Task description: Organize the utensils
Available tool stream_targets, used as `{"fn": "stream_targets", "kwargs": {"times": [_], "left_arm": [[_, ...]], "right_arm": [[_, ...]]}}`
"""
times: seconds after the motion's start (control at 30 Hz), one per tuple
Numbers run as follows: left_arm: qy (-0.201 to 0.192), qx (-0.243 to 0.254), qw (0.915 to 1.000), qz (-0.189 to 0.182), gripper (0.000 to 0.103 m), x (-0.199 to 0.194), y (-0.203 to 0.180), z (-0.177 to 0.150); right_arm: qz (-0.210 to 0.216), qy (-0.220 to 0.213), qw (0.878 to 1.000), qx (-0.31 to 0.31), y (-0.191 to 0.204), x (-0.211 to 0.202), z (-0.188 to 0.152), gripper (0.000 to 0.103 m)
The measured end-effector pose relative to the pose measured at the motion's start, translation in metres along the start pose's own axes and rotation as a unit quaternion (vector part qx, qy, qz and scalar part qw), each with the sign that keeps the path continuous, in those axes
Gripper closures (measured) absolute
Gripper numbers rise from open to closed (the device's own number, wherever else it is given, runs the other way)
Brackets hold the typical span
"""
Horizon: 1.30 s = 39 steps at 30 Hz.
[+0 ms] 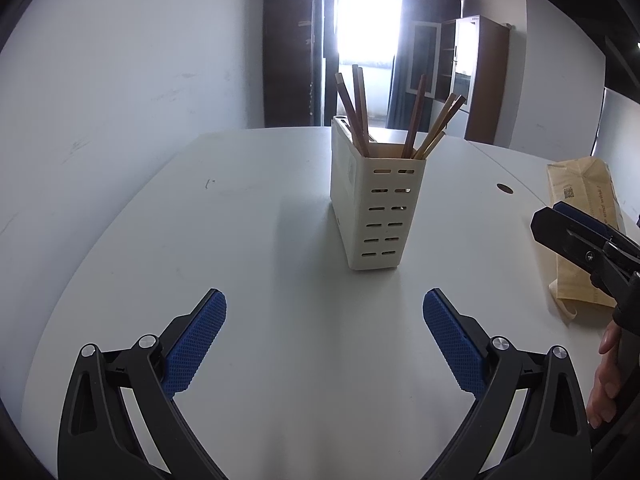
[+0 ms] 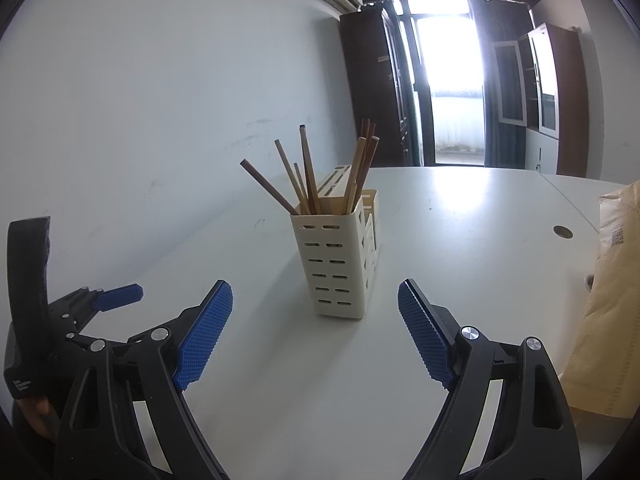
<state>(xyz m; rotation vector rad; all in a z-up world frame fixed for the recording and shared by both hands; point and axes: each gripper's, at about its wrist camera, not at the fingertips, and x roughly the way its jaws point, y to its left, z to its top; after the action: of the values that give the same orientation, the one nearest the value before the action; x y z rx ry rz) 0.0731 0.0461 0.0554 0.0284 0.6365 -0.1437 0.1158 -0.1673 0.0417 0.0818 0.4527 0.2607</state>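
**Both grippers wide and empty, holder dead ahead**

Left gripper [image 1: 325, 300]: its jaws stand spread wide, nothing between the blue pads [image 1: 196, 344], only bare table [image 1: 140, 240] under them. The holder [image 1: 376, 200] stands upright ahead of it, a little right of its centre line and well clear of the fingertips. Chopsticks [image 1: 358, 112] lean out of the holder's top in a loose fan, some to the left, some to the right.

Right gripper [image 2: 314, 298]: likewise wide open and holding nothing. From here the holder [image 2: 334, 264] sits just beyond the tips, nearly on the centre line, with the chopsticks [image 2: 308, 172] splaying up and to the left. Further right, beside the right finger, lies a brown padded envelope [image 2: 604, 300], apart from the holder.

Handling, as a judgement: the chopsticks look like thin, stiff wood, very light, smooth and apt to roll or pivot in a pinch. Best taken on the upper shaft, clear of the rim, with the pads across the stick, one or a close pair at a time; the ones leaning outward are easiest to single out. The holder looks like light slotted plastic, tall and narrow, so a sideways tug on a stick could tip it. The other gripper may need to steady its wall.
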Motion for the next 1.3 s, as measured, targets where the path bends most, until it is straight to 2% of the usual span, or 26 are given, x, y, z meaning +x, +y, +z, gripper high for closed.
{"fn": "stream_targets", "kwargs": {"times": [1.3], "left_arm": [[0.002,-0.008,1.0,0.004,0.006,-0.0034,0.0028,-0.0012]], "right_arm": [[0.001,0.008,1.0,0.0,0.0028,0.0032,0.0007,0.018]]}}
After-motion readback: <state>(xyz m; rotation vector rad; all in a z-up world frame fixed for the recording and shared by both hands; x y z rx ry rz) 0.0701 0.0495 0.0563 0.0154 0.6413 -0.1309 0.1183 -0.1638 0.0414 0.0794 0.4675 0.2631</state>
